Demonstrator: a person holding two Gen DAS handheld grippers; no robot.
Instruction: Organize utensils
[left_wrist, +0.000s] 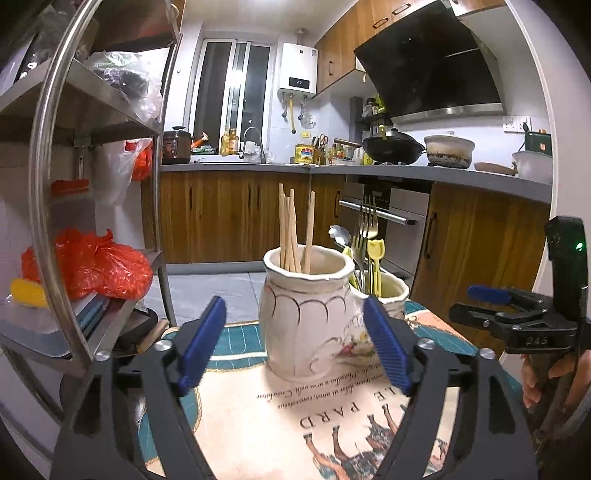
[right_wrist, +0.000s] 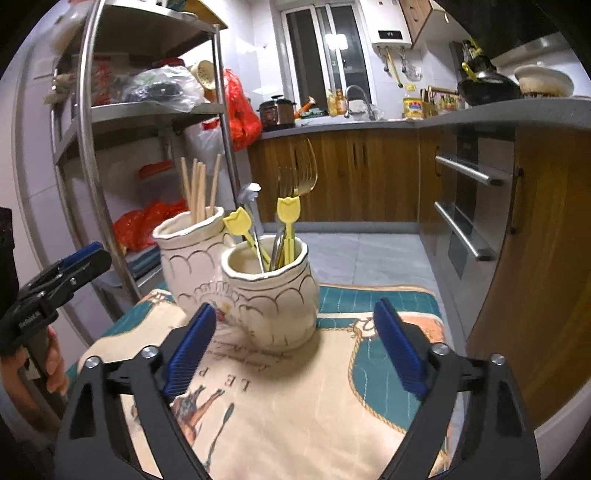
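Your left gripper (left_wrist: 295, 341) and right gripper (right_wrist: 293, 349) both hang spread apart and empty, since the chopsticks (left_wrist: 291, 229) stand sorted in the taller jar (left_wrist: 306, 314) and the forks (right_wrist: 295, 184) in the shorter jar (right_wrist: 271, 291) on the counter (right_wrist: 332, 387).

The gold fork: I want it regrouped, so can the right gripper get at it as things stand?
Probably yes. The right gripper is open, facing the smaller jar, and the gold fork rises well above the yellow tulip-topped picks, with open space above.
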